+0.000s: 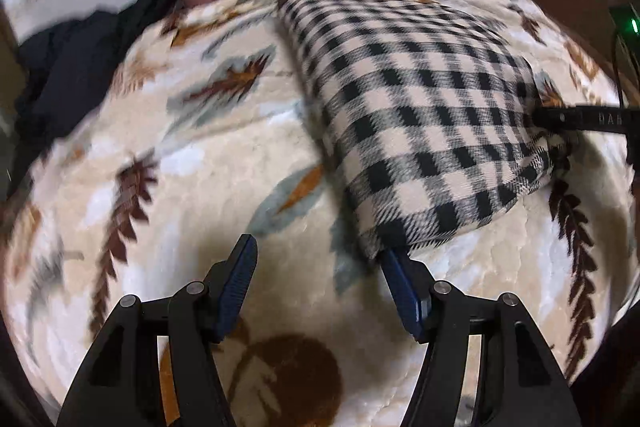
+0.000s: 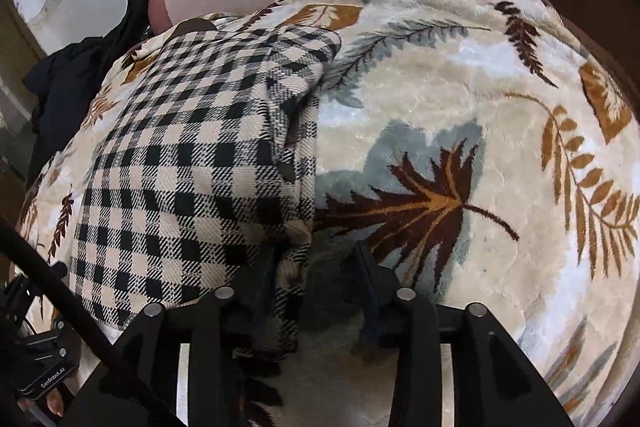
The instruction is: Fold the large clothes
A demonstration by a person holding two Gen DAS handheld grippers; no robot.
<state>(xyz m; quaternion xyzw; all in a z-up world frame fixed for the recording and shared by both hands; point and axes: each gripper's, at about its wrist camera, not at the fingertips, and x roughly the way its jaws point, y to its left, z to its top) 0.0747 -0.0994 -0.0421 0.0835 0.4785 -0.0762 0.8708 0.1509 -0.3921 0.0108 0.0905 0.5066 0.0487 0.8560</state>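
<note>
Your left gripper point(image 1: 316, 267) is spread wide, holding nothing (right tip under the checked shirt point(image 1: 420, 107)). Your right gripper point(image 2: 316, 267) looks released over the shirt's edge on the blanket point(image 2: 460, 107).

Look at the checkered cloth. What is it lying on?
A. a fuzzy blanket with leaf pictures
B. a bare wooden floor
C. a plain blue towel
A: the folded black-and-cream checkered cloth rests on a cream plush blanket printed with brown and grey-blue leaves.
</note>
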